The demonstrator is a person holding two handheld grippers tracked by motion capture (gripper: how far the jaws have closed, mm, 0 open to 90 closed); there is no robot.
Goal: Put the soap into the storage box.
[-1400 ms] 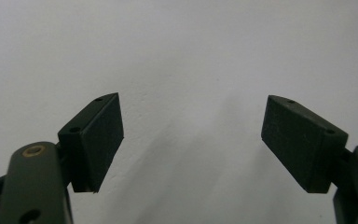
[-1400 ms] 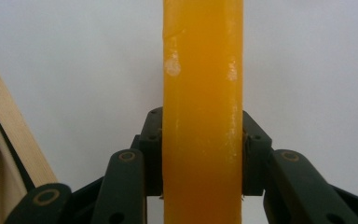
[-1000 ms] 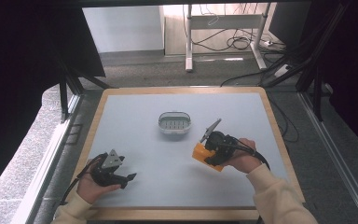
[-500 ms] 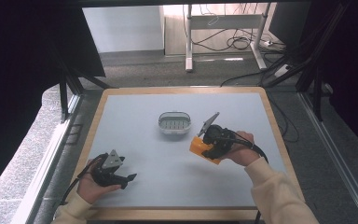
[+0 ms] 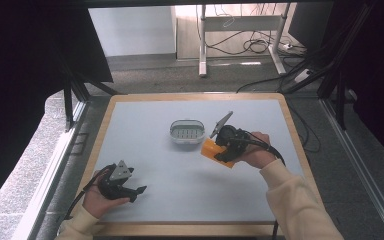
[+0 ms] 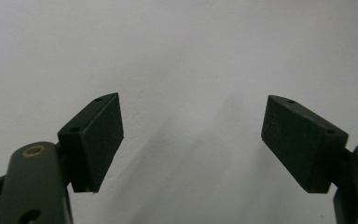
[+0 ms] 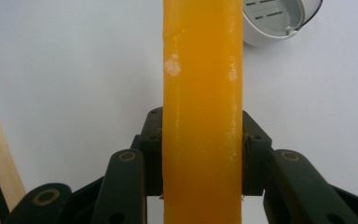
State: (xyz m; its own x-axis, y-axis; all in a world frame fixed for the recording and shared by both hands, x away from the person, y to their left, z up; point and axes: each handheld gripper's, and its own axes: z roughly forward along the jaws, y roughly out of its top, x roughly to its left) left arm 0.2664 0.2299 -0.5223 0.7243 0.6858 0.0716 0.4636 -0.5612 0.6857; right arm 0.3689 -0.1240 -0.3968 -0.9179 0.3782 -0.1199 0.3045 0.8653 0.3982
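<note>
An orange block [image 5: 214, 150] hangs just above the white table, right of centre, with my right gripper [image 5: 222, 151] shut on it. In the right gripper view the orange block [image 7: 203, 107] stands as a tall slab, both black pads pressed to its sides. A small white dish with a slotted grey floor [image 5: 187, 132] sits at mid-table, just left of the block; its rim [image 7: 279, 21] also shows at the top right of the right gripper view. My left gripper [image 5: 132, 192] rests near the table's front left corner, and in the left gripper view [image 6: 193, 140] it is open with nothing between the jaws.
The white table [image 5: 145, 125] has a wooden border [image 5: 195, 96]. A metal frame rail runs along each side of the table. Beyond the far edge stand a desk's legs and loose cables [image 5: 260, 47] on the floor.
The right gripper has carried the orange block a little up and toward the white dish. The left hand has not moved.
</note>
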